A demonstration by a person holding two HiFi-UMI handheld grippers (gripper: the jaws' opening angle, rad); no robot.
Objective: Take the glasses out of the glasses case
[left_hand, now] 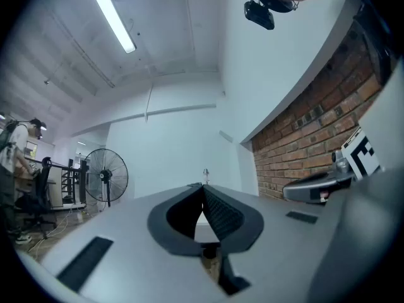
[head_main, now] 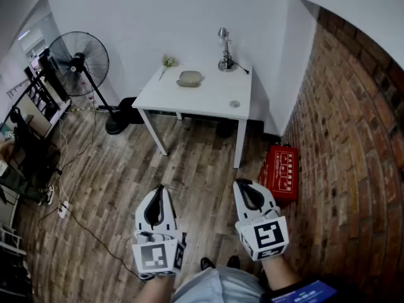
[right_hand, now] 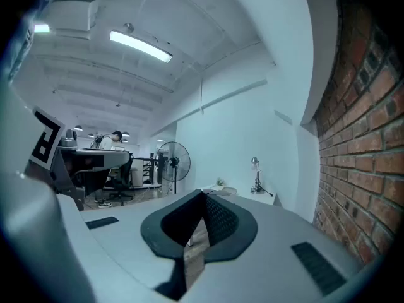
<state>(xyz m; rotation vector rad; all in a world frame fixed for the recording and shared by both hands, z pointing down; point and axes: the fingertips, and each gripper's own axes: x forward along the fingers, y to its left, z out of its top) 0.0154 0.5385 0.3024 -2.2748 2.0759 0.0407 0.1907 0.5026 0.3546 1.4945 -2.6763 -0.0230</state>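
Left gripper [head_main: 158, 192] and right gripper [head_main: 243, 185] are closed tight and empty. The glasses case [head_main: 189, 78] lies well ahead of both. Approach level, then open the jaws.

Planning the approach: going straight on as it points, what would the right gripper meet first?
Probably the near edge of the white table; the shut right gripper aims there across the floor. Depth is unclear.

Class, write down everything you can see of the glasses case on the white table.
The glasses case is small, rounded and grey-green, apparently closed, lying flat toward the far side of the white table. Only the tabletop touches it; a flower sprig lies to its left and a desk lamp stands to its right, both apart from it. Material and fastening are too small to tell.
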